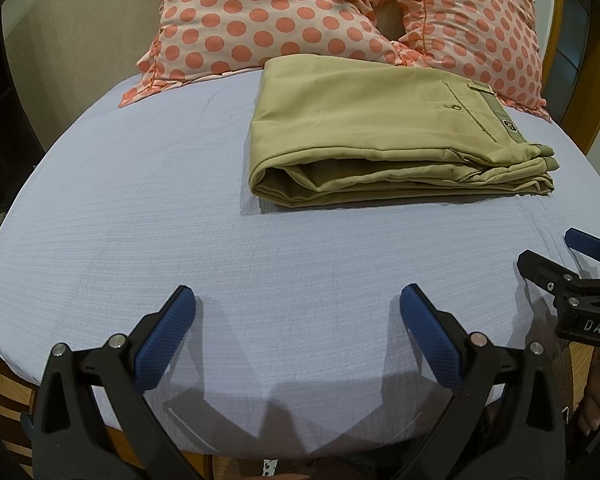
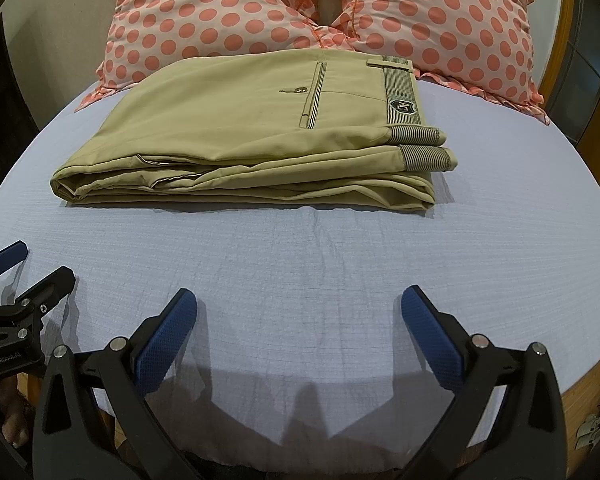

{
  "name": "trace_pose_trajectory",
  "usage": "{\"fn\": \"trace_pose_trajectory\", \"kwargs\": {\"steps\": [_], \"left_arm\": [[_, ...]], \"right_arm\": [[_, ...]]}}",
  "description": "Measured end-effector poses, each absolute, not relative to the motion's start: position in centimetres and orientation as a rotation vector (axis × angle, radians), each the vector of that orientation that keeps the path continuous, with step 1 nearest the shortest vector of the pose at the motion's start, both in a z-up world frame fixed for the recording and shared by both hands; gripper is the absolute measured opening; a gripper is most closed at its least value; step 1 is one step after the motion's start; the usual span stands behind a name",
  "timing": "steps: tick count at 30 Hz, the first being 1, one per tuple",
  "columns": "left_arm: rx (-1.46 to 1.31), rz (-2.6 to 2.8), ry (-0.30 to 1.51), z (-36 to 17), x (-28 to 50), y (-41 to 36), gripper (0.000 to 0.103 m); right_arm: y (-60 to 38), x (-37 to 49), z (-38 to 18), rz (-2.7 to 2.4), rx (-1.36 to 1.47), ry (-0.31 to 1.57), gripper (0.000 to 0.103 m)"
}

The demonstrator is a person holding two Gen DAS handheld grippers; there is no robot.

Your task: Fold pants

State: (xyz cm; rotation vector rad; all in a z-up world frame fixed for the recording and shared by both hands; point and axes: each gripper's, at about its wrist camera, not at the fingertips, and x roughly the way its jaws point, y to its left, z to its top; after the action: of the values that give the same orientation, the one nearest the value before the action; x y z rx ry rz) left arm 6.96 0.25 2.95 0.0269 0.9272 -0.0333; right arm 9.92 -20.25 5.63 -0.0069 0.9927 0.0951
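Both claws, left [image 1: 298,300] and right [image 2: 299,300], gaped empty near the bed's [image 2: 340,264] front edge; the folded pants [image 2: 256,140] looked soft, light, best pinched at the thick fold.

My pants [image 2: 236,120] are smooth matt khaki cloth with a ribbed striped waistband, lying on a crinkly woven bed sheet [image 2: 340,264]. My left tool [image 1: 298,300] and right tool [image 2: 299,300] are matt black plastic with rough blue pads [image 2: 164,344] and shiny metal pins; the pillows [image 1: 260,20] are thin dotted cloth.

Two low wrist views across the bed [image 1: 140,208], sharing folded pants [image 2: 240,128].
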Motion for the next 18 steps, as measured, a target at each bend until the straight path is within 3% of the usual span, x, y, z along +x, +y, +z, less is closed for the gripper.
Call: {"fn": "trace_pose_trajectory", "kwargs": {"steps": [18], "left_arm": [[0.023, -0.029, 0.920, 3.02, 7.14, 0.29, 0.101]], "right_arm": [[-20.24, 9.92, 5.62, 0.095, -0.007, 0.992, 0.102]]}}
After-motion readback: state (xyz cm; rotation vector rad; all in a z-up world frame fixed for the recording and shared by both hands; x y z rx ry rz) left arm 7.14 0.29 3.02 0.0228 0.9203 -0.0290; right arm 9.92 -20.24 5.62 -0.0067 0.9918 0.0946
